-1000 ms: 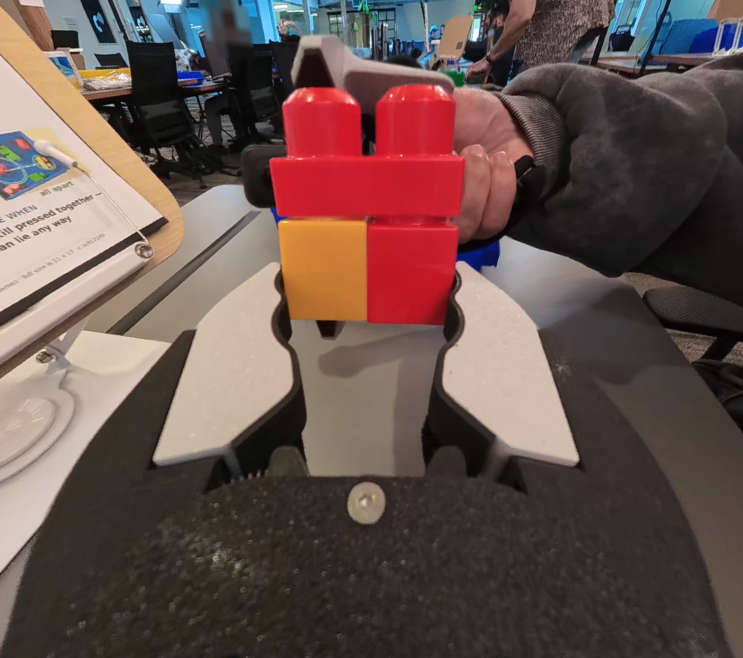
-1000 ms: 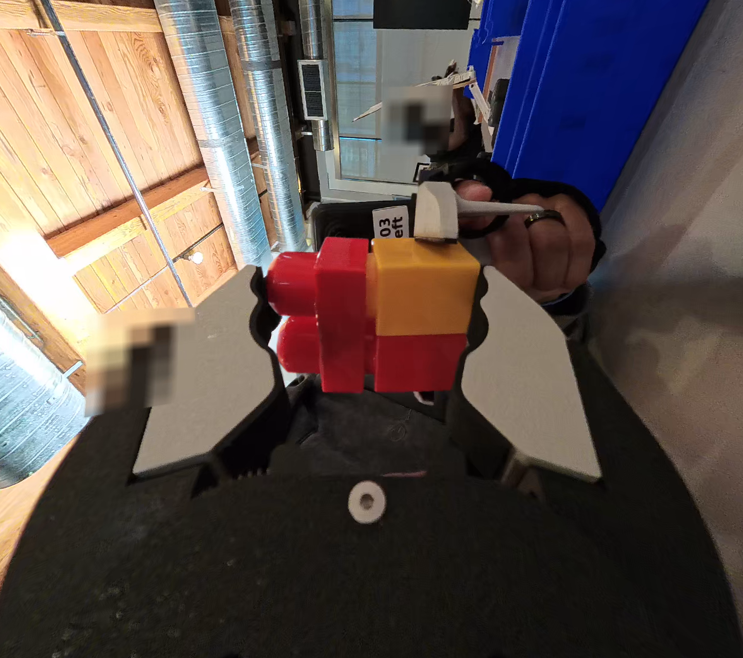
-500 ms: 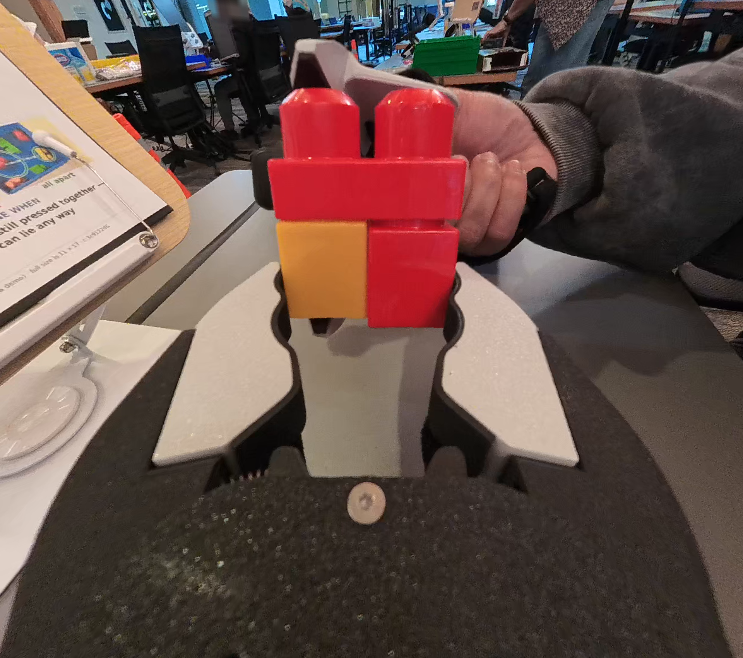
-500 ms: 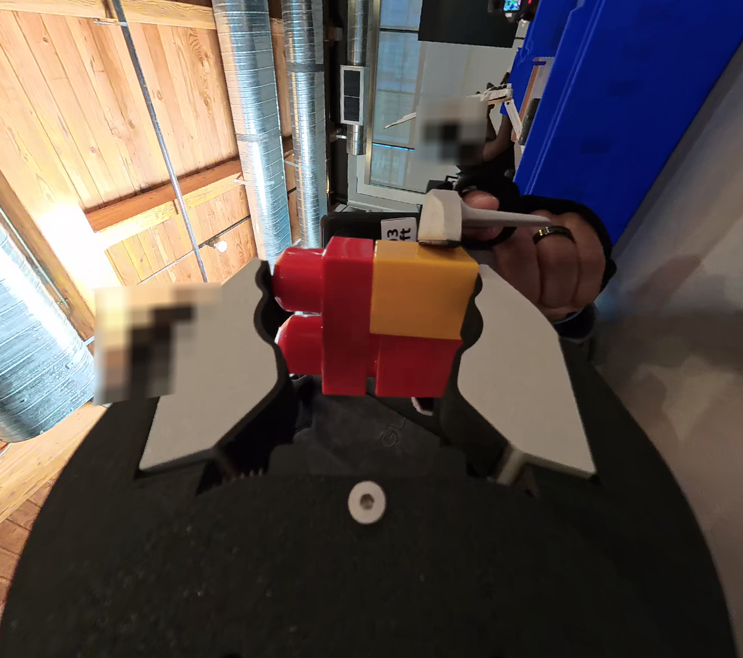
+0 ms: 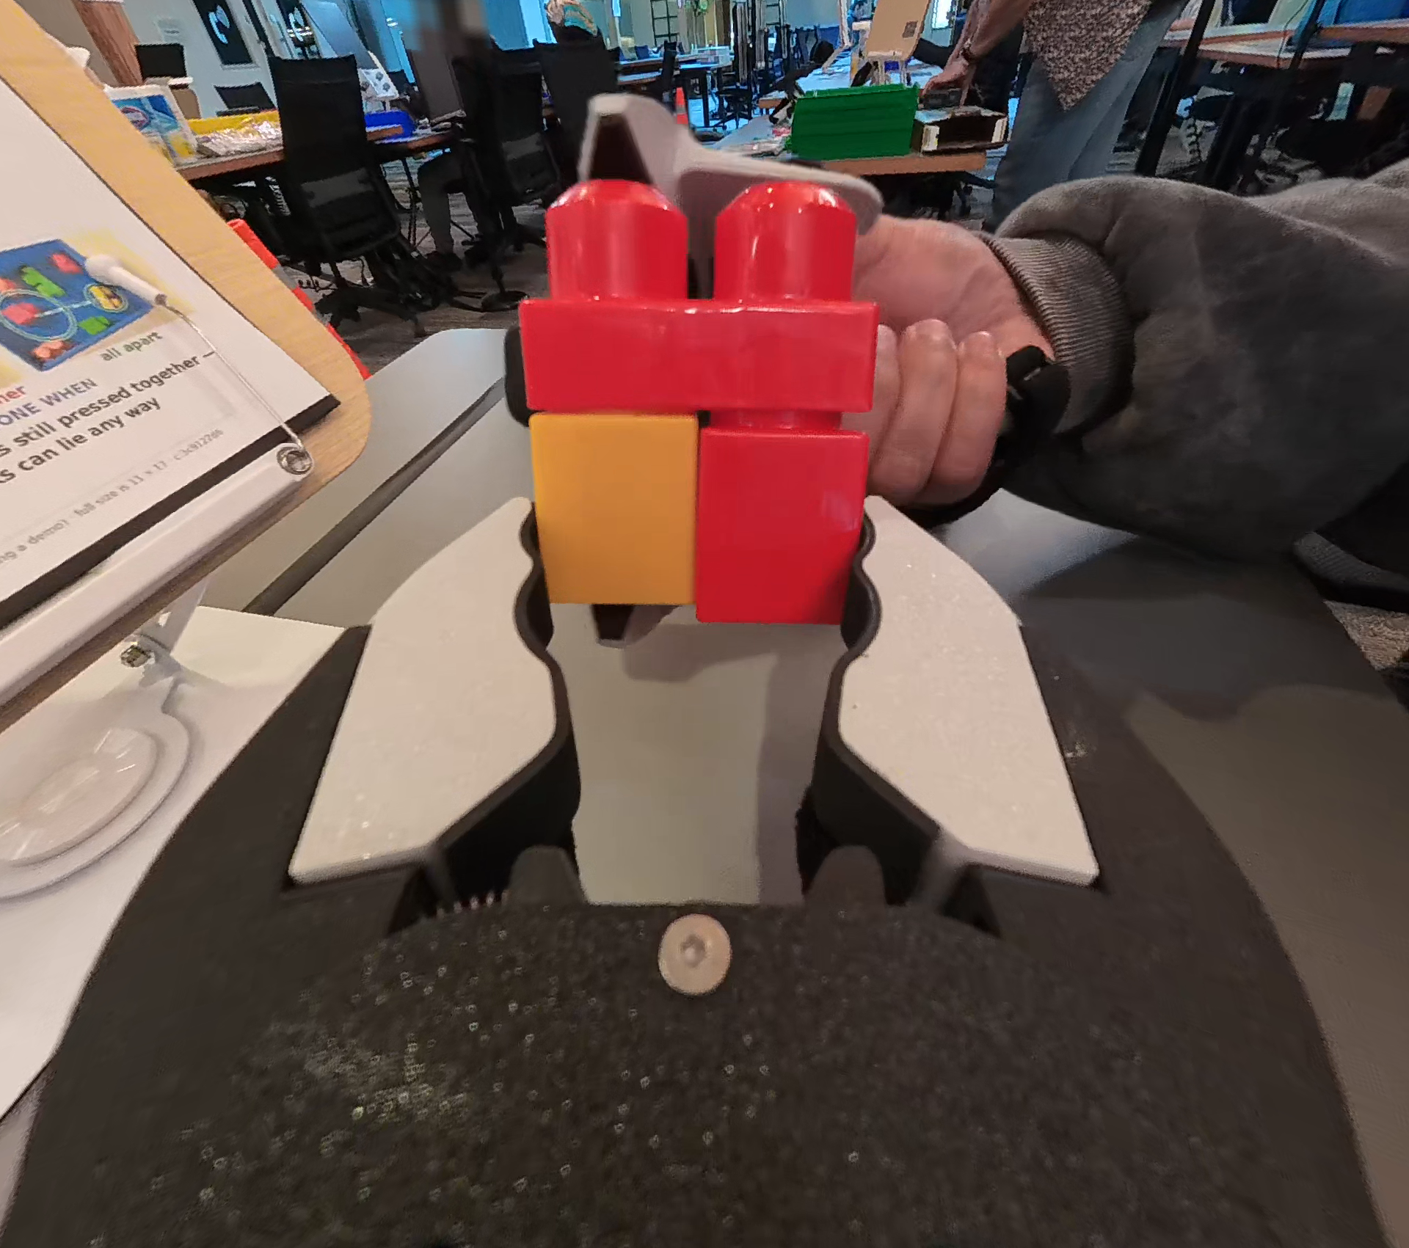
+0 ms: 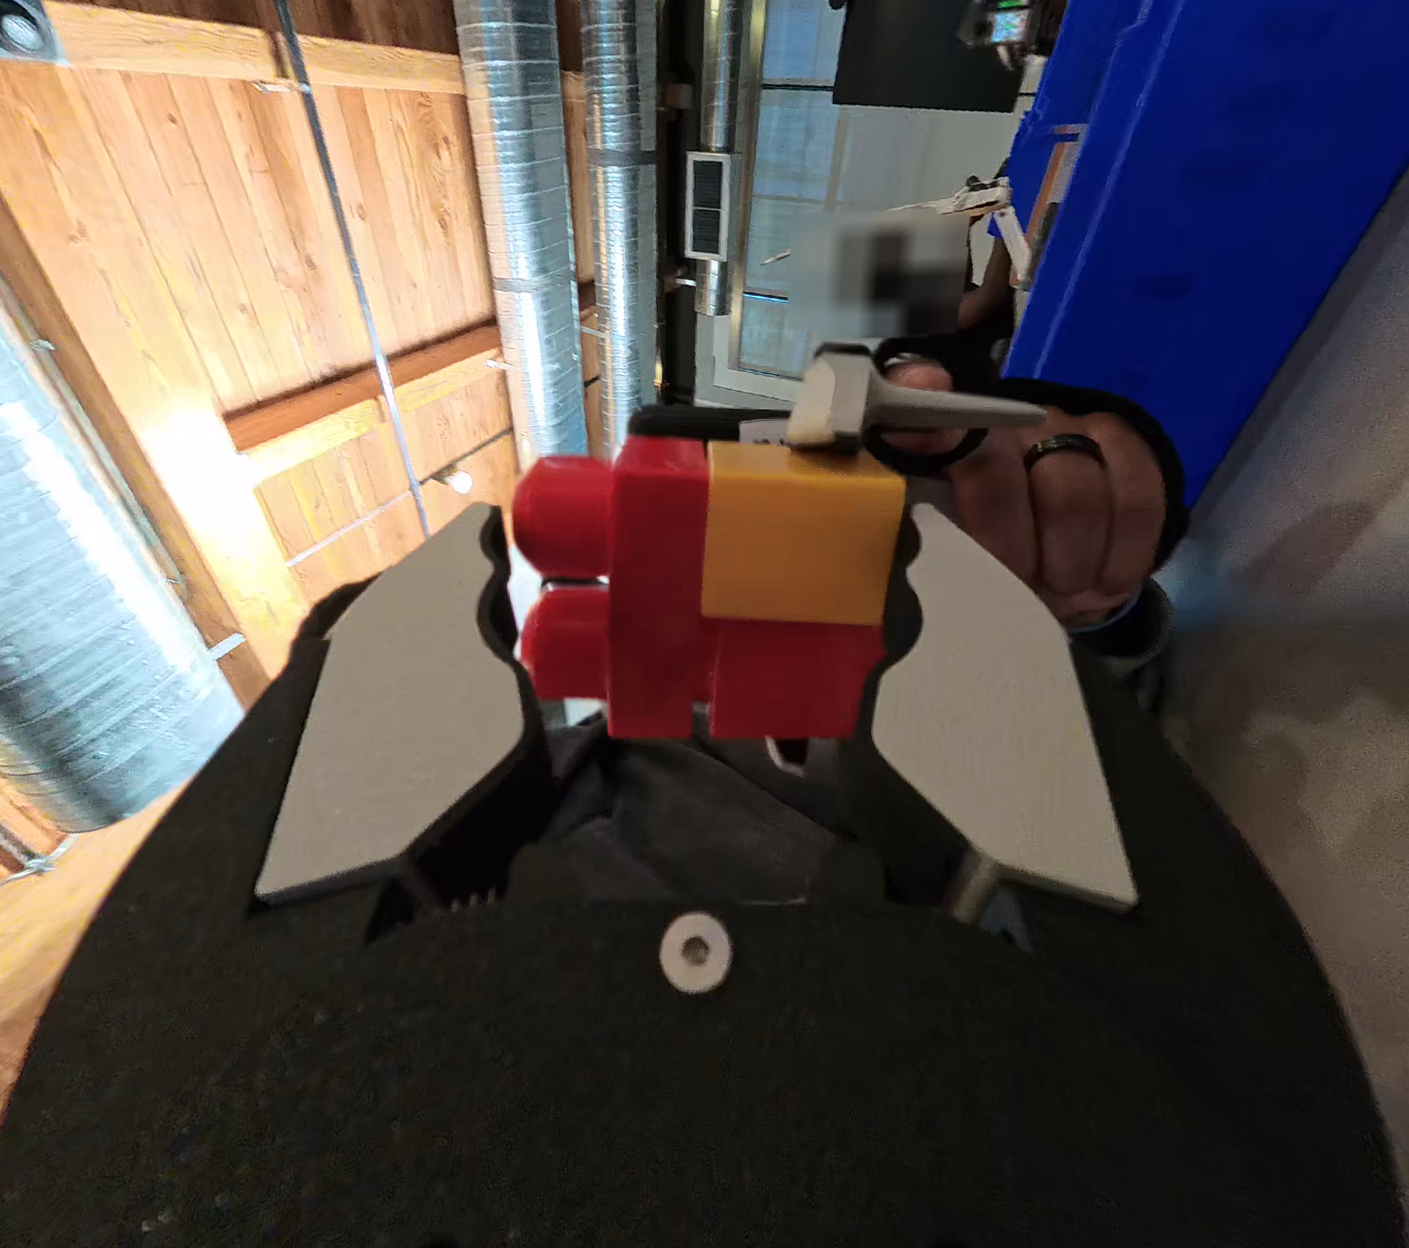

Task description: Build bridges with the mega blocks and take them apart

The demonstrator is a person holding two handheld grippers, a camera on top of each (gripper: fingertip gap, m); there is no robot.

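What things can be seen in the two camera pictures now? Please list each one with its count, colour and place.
Wide block: one, red, two studs, on top of the two small blocks.
Small blocks: two, yellow and red, side by side under the wide block.
Instruction sheet: one, white, on a wooden stand at left.
Table: one, grey, below the blocks.
Bins: blue, at the right edge of the right wrist view.
Ducts: silver, overhead.
Left gripper: jaws shut on the two small blocks.
Right gripper: jaws around the stack, studs to base.
Hands: one behind each gripper.

Two-stud block atop two side-by-side blocks; table beneath.
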